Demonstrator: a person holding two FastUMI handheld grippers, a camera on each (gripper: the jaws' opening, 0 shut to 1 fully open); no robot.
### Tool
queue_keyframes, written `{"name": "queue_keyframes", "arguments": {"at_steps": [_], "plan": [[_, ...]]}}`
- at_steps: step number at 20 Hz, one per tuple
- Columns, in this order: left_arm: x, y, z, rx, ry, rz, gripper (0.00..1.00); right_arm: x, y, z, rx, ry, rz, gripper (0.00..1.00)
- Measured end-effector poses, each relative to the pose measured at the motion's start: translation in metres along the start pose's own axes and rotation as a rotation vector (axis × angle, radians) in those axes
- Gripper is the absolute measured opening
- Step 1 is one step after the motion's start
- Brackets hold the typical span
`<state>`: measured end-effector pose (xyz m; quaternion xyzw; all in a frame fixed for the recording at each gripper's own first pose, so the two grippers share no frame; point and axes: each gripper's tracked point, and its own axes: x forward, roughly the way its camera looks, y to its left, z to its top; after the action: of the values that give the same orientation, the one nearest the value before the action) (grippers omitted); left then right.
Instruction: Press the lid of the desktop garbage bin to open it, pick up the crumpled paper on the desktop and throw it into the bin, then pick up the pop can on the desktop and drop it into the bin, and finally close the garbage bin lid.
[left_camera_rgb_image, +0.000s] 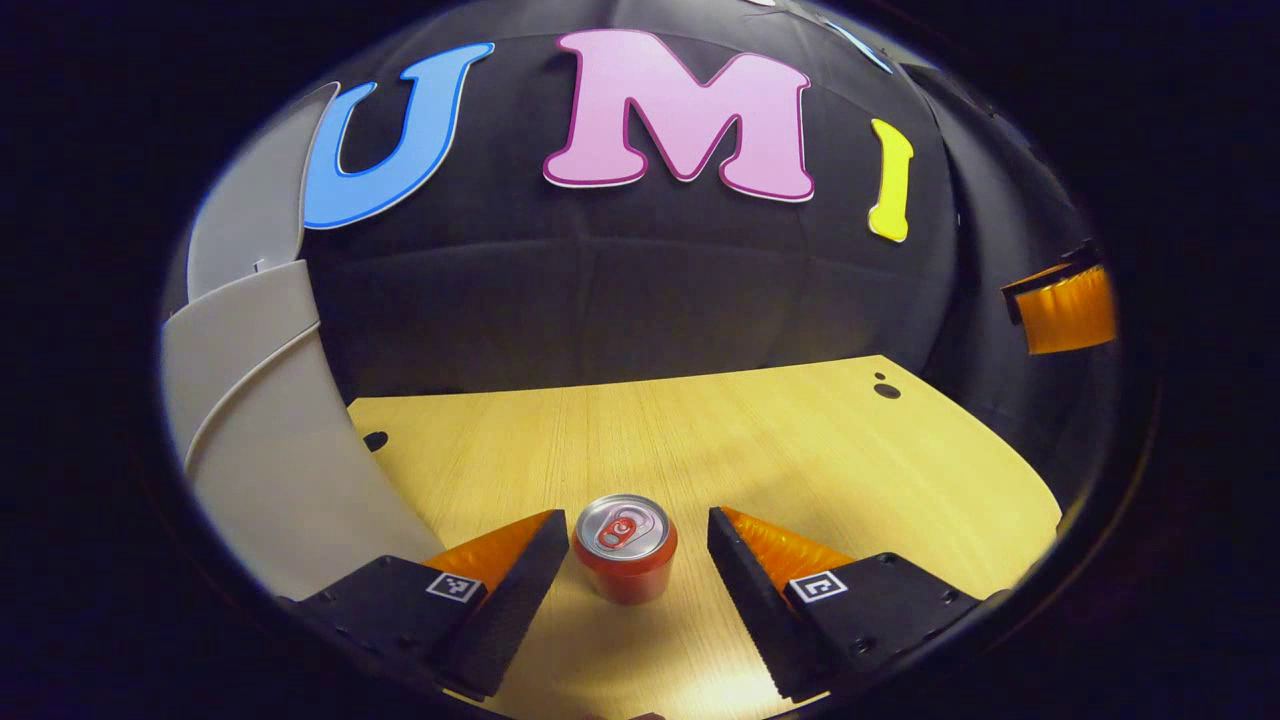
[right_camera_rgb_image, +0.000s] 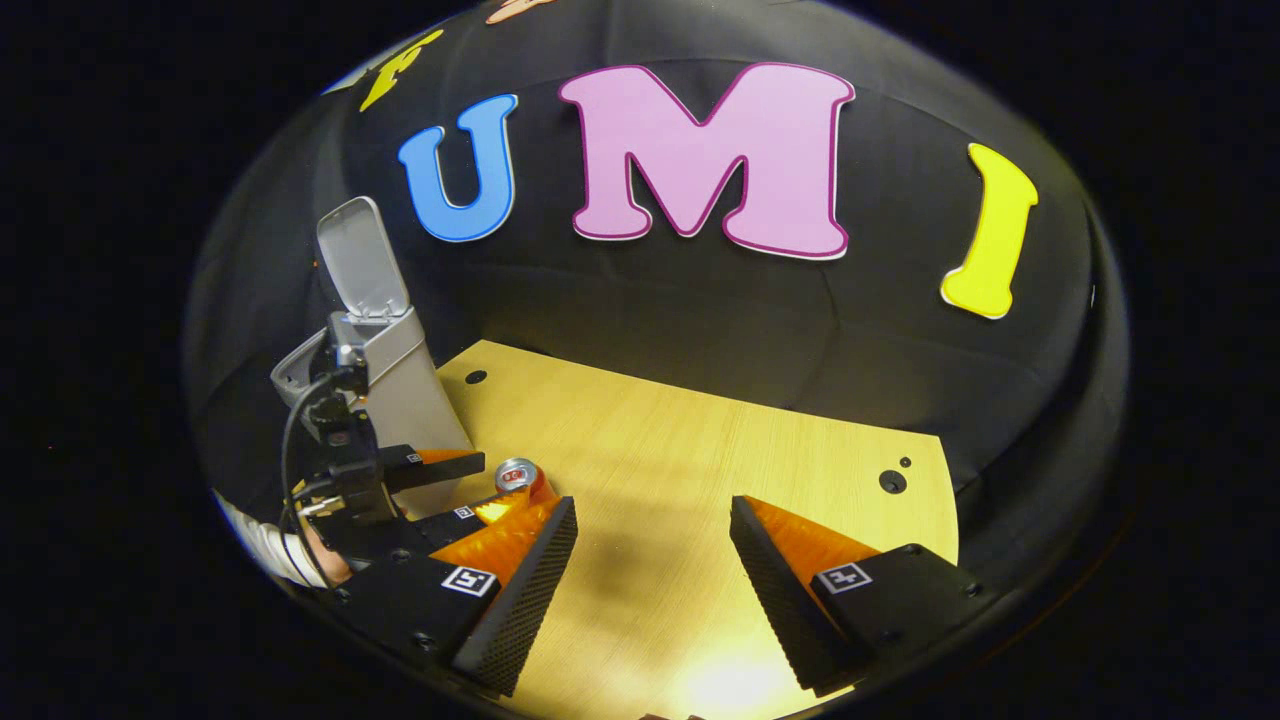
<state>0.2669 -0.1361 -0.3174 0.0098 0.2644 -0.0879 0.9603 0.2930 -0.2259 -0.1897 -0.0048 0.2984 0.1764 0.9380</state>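
On my far left in the left gripper view stands the grey garbage bin (left_camera_rgb_image: 270, 470), its wall close beside my left hand-held gripper (left_camera_rgb_image: 628, 545). In the right gripper view its lid (right_camera_rgb_image: 358, 258) is tipped up and back, so the mouth is open to receive things. I see no crumpled paper on the worktop (left_camera_rgb_image: 800, 450), which I take to mean it is already in the bin, though I cannot look inside.

Moving right, the pop can (left_camera_rgb_image: 625, 548) stands upright on the worktop between the fingers of my left hand-held gripper. The fingers are spread apart, one to each side of the can, neither touching it as far as I can judge. I read this as lining up for a side grasp on the can's body.

Further right the worktop is bare wood out to its far edge and right corner, so there is room to lift and swing left toward the bin. The bin's wall is the near obstacle, and the can must rise over its rim.

My right hand-held gripper (right_camera_rgb_image: 652, 560) hovers over bare worktop with fingers spread, gripping nothing, well clear of the can.
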Motion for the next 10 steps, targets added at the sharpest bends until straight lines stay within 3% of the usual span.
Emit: {"name": "queue_keyframes", "arguments": {"at_steps": [8,10], "plan": [[0.051,0.0,-0.038,-0.014,0.084,-0.03,0.96,-0.003,-0.012,-0.015,-0.011,0.047,-0.021,0.99],[0.049,-0.005,-0.036,-0.015,0.077,-0.062,0.89,-0.004,-0.014,-0.019,-0.013,0.053,-0.023,0.99]]}}
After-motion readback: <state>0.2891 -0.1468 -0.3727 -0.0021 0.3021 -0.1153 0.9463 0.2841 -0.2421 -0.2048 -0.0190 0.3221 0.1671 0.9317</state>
